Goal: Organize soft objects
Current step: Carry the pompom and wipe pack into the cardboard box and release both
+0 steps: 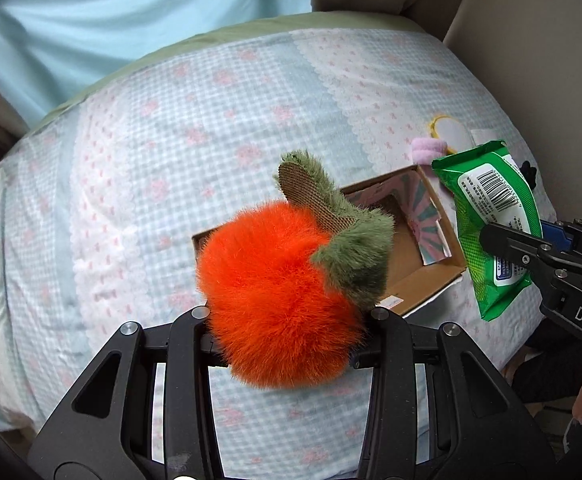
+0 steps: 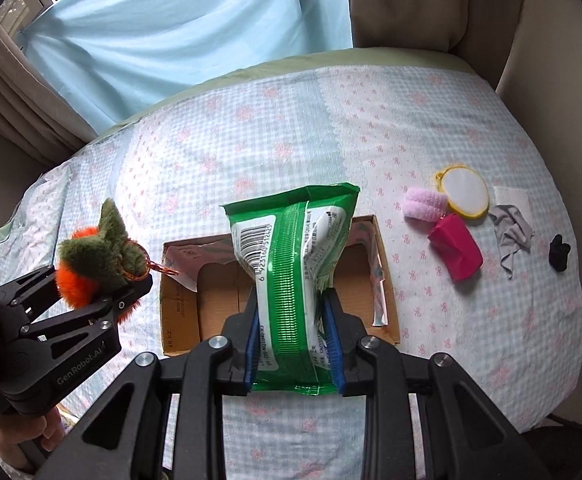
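**Both tongs loaded over box**

L tongs (image 1: pixel 287 316) clamping orange plush toy (image 1: pixel 275 304), R tongs (image 2: pixel 295 340) pinching green wipes pack (image 2: pixel 291 276), jaws nearly closed. Both hovering above cardboard box (image 2: pixel 387 280) on bed (image 2: pixel 251 140). Pink pouch (image 2: pixel 455 252), other soft bits lying right of R tongs.

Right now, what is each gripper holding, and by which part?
Left gripper clamps the orange plush fruit around its furry body. Right gripper pinches the green wipes pack across its lower half.
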Action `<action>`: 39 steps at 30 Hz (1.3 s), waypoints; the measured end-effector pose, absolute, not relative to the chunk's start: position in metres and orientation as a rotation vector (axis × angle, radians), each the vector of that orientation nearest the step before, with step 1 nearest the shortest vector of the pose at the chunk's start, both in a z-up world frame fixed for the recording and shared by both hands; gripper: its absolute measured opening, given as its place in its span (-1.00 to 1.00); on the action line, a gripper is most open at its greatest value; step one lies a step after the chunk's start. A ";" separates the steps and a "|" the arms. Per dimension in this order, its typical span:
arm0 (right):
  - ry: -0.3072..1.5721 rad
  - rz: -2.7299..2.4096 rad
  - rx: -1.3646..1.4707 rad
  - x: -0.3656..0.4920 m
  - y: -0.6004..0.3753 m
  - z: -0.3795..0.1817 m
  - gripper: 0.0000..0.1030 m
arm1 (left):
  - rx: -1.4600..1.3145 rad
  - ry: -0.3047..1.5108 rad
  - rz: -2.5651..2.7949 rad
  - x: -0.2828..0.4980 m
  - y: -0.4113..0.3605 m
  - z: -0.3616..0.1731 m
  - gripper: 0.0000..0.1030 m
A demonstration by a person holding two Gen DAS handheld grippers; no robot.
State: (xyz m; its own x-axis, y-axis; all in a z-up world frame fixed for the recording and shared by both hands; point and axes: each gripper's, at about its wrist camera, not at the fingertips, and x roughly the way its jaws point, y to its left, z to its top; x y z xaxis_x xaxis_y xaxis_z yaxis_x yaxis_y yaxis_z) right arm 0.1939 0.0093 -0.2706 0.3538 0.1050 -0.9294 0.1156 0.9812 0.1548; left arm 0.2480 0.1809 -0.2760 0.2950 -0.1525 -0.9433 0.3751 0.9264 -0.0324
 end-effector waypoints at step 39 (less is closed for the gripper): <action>1.478 0.007 0.310 0.270 -0.004 -0.443 1.00 | 0.285 1.498 -0.444 0.274 0.146 -0.435 0.99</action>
State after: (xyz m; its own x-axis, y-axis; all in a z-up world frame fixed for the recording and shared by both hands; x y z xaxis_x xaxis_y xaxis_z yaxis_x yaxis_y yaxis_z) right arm 0.2699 -0.0041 -0.4434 0.0997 0.1933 -0.9761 0.1841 0.9604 0.2090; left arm 0.2745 0.1462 -0.4352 0.0150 -0.1071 -0.9941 0.4518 0.8877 -0.0888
